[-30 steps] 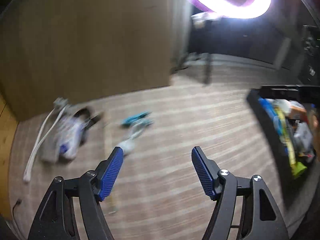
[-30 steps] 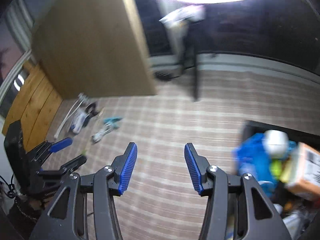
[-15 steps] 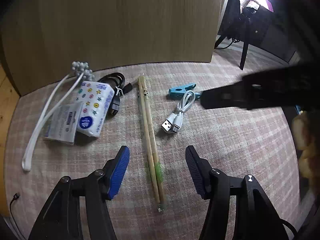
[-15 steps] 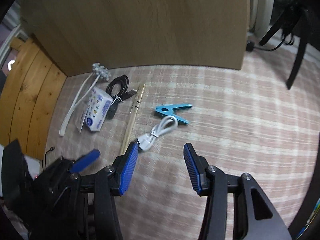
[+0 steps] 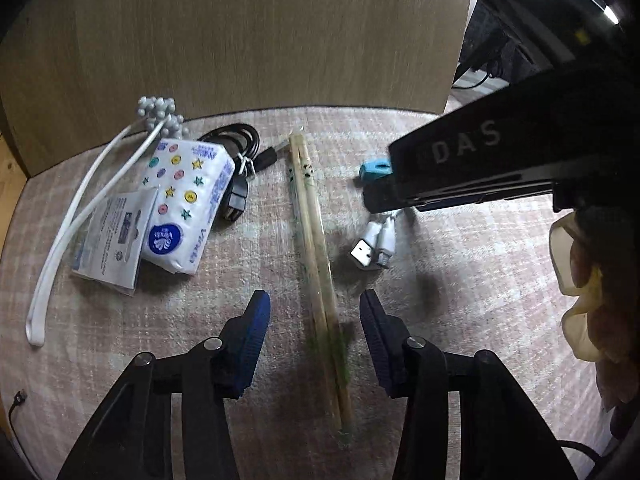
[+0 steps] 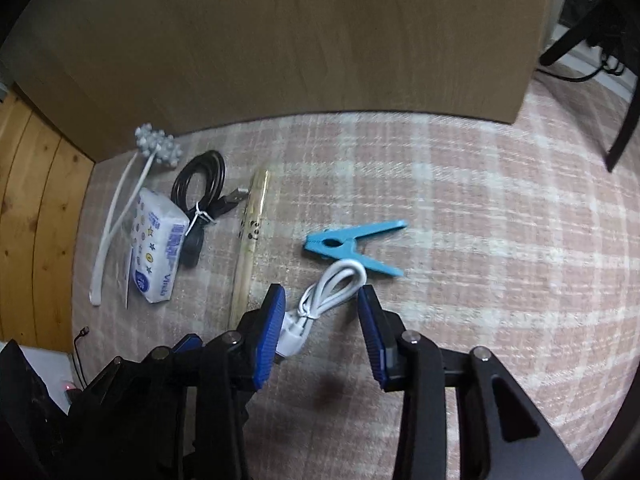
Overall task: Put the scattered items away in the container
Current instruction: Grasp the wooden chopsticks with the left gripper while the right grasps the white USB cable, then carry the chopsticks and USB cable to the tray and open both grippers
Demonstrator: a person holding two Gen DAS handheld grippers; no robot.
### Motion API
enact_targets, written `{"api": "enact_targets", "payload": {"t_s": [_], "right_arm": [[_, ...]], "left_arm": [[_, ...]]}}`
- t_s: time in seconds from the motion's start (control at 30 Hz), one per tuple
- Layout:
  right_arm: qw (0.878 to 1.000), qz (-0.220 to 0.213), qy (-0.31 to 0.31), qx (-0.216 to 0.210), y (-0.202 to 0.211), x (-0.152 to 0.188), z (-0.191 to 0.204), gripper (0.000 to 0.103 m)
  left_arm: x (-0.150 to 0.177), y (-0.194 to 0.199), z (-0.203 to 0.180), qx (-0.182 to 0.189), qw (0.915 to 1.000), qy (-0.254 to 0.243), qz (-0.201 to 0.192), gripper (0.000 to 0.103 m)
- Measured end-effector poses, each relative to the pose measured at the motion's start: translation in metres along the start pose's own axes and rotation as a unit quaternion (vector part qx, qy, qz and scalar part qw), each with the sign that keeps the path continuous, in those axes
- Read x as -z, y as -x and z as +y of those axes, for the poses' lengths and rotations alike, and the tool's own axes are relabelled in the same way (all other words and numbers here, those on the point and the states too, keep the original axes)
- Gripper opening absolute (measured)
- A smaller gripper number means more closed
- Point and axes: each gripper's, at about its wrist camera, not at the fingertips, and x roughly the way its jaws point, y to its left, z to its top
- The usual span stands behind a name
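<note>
A pair of wooden chopsticks (image 5: 316,264) in a clear wrapper lies on the checked cloth. My left gripper (image 5: 314,304) straddles its near half; the jaws are closing and the pads are still apart from it. A coiled white USB cable (image 6: 336,284) lies between the fingers of my right gripper (image 6: 322,294), whose jaws are also closing without pressing it. A blue clothespin (image 6: 352,246) lies just beyond the cable. The container is out of view.
Left of the chopsticks lie a tissue pack (image 5: 184,208), a flat sachet (image 5: 116,240), a coiled black cable (image 5: 236,160) and a white ball-headed massager stick (image 5: 80,208). A wooden panel (image 5: 240,40) stands behind. A gloved hand (image 5: 580,280) is at the right.
Both grippers swung from the black bin over to the scattered items and sank toward them. Both pairs of jaws have narrowed, the left around the chopsticks, the right around the white cable.
</note>
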Motion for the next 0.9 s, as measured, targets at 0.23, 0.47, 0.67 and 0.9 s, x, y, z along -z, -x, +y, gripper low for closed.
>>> {"api": "enact_targets", "payload": {"t_s": [0.23, 0.47, 0.67, 0.9], "right_arm": [[0.998, -0.004, 0.058, 0.019, -0.004, 0.007, 0.007, 0.023], [0.998, 0.008, 0.054, -0.014, -0.001, 0.018, -0.016, 0.013], [0.998, -0.008, 0.042, -0.048, 0.01, 0.027, -0.033, 0.013], [0.996, -0.036, 0.042, -0.07, 0.038, 0.033, -0.048, 0.013]], "left_arm": [[0.006, 0.001, -0.011, -0.035, 0.9991, -0.023, -0.008, 0.036], [0.009, 0.007, -0.005, -0.038, 0.9992, -0.008, -0.009, 0.011], [0.015, 0.018, 0.009, -0.006, 0.9996, 0.025, -0.013, 0.011], [0.02, 0.04, 0.013, 0.014, 0.9986, 0.036, -0.037, 0.003]]}}
